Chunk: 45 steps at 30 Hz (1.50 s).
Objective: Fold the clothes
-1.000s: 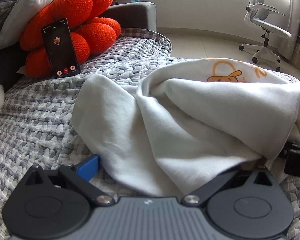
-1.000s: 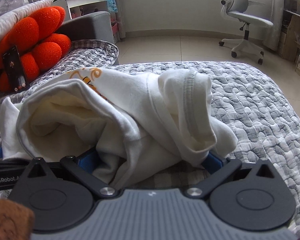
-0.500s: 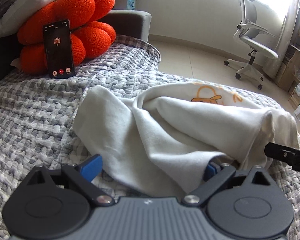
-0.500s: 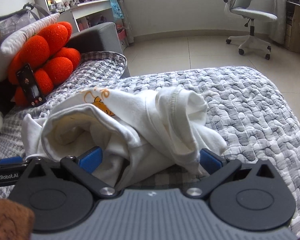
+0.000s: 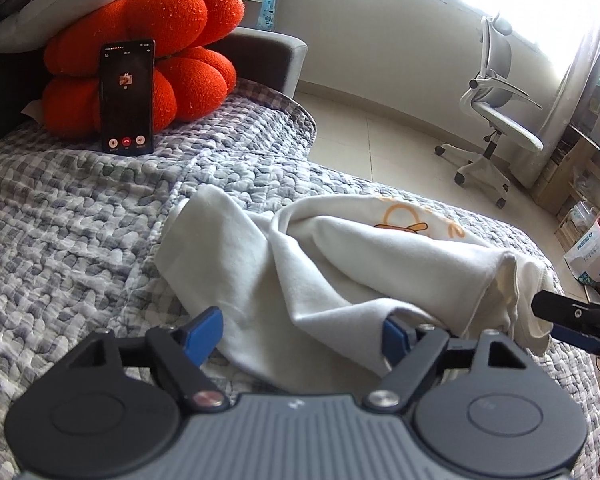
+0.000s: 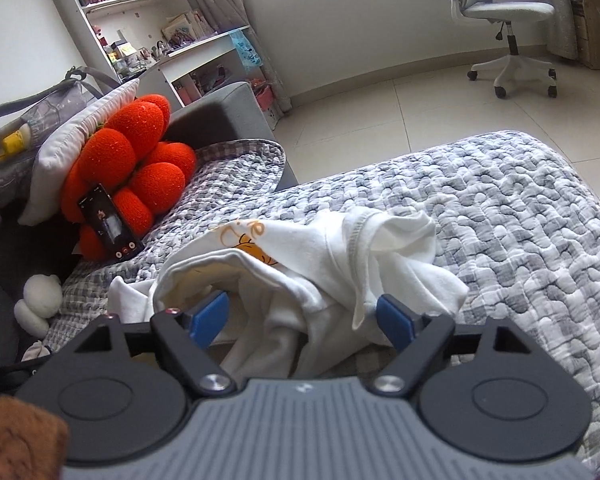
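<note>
Here both hand-held grippers, left (image 5: 302,334) and right (image 6: 302,316), hover spread wide, low over the white shirt (image 5: 340,264).

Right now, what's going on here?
A person holds two handheld grippers over a crumpled white T-shirt with an orange print on a grey quilted bedspread. The left gripper and right gripper both have open fingers straddling the cloth, not clamping it. The shirt is bunched, not yet neatly folded.
</note>
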### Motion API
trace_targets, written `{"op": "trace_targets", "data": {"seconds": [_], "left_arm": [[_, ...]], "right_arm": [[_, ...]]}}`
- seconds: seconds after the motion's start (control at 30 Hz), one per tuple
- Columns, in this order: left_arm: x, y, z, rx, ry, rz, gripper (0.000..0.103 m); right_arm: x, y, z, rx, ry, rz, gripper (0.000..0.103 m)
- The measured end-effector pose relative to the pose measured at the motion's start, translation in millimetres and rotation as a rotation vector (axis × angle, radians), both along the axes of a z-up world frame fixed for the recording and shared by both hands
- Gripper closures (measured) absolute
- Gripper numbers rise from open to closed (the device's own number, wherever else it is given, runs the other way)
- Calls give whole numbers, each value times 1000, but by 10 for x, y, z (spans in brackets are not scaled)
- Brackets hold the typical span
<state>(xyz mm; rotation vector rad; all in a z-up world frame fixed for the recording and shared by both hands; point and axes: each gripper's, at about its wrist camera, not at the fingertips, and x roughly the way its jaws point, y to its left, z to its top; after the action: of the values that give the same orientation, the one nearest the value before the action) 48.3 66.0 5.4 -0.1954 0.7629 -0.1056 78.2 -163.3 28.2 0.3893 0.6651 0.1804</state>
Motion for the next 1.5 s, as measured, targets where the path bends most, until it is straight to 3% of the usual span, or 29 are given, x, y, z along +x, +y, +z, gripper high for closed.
{"op": "trace_targets", "data": {"seconds": [0.1, 0.2, 0.43, 0.8, 1.07, 1.23, 1.37, 1.5], "left_arm": [[-7, -18, -5, -20, 21, -30, 49], [-32, -52, 0, -20, 20, -46, 54], [-116, -49, 73, -46, 4, -67, 54], [-117, 49, 120, -78, -15, -25, 50], [-93, 226, 189, -132, -71, 13, 41], [129, 245, 111, -82, -90, 48, 40], [352, 103, 70, -64, -42, -10, 35], [612, -169, 116, 20, 2, -92, 28]], "right_arm": [[7, 56, -2, 6, 2, 17, 21], [30, 150, -7, 5, 6, 37, 26], [21, 199, 37, 38, -9, 33, 27], [110, -235, -18, 35, 0, -155, 27], [154, -423, -105, 104, 50, -199, 27], [136, -456, -127, 101, 59, -209, 27], [85, -512, -145, 87, 67, -200, 27], [33, -568, -164, 73, 75, -192, 27]]}}
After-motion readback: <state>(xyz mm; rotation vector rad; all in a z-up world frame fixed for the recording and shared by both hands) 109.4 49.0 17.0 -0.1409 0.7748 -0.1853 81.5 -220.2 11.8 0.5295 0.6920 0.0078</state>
